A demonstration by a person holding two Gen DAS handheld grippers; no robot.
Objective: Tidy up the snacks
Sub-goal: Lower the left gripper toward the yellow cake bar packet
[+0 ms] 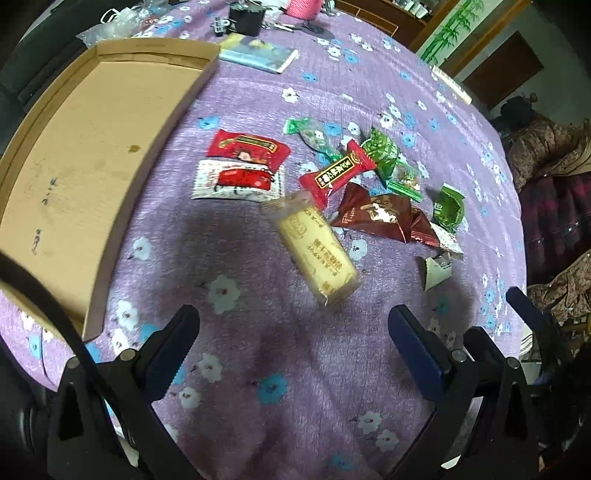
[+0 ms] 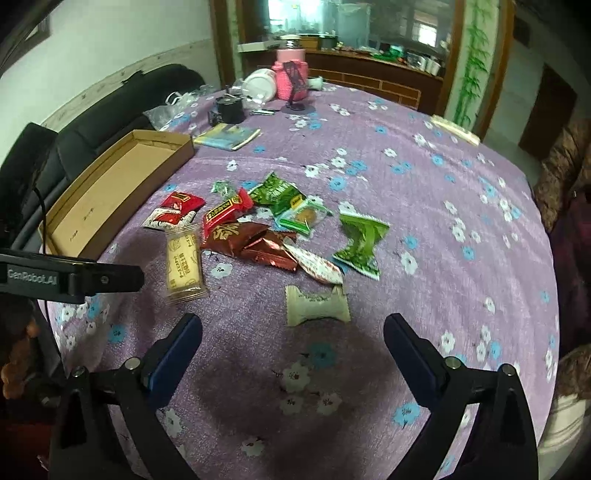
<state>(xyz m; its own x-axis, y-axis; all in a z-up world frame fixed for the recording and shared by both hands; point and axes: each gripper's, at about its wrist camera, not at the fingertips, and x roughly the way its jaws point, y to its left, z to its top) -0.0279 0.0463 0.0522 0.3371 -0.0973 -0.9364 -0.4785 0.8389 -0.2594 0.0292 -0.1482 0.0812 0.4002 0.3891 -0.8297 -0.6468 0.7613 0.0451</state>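
Dim, soft indoor light from a window (image 2: pixel 317 22) at twelve o'clock, broad shadows on the tablecloth (image 1: pixel 295 369) at six, fisheye-bent, blurred edges.

Black hand-held gripper (image 2: pixel 293 341) — blue pads (image 2: pixel 177 347)

Right gripper (image 2: pixel 293 332) jaws wide, nothing between, above purple flowered tablecloth (image 2: pixel 424 206). Cream bow-shaped wrapped candy (image 2: pixel 317 304) just beyond. Yellow cylindrical biscuit pack (image 2: pixel 184 264) near left. Shallow brown cardboard tray (image 2: pixel 110 192) far left, empty.

Snacks (image 2: pixel 273 229) heaped mid-table, box (image 2: pixel 110 199) to their left, jar (image 2: pixel 291 79) behind
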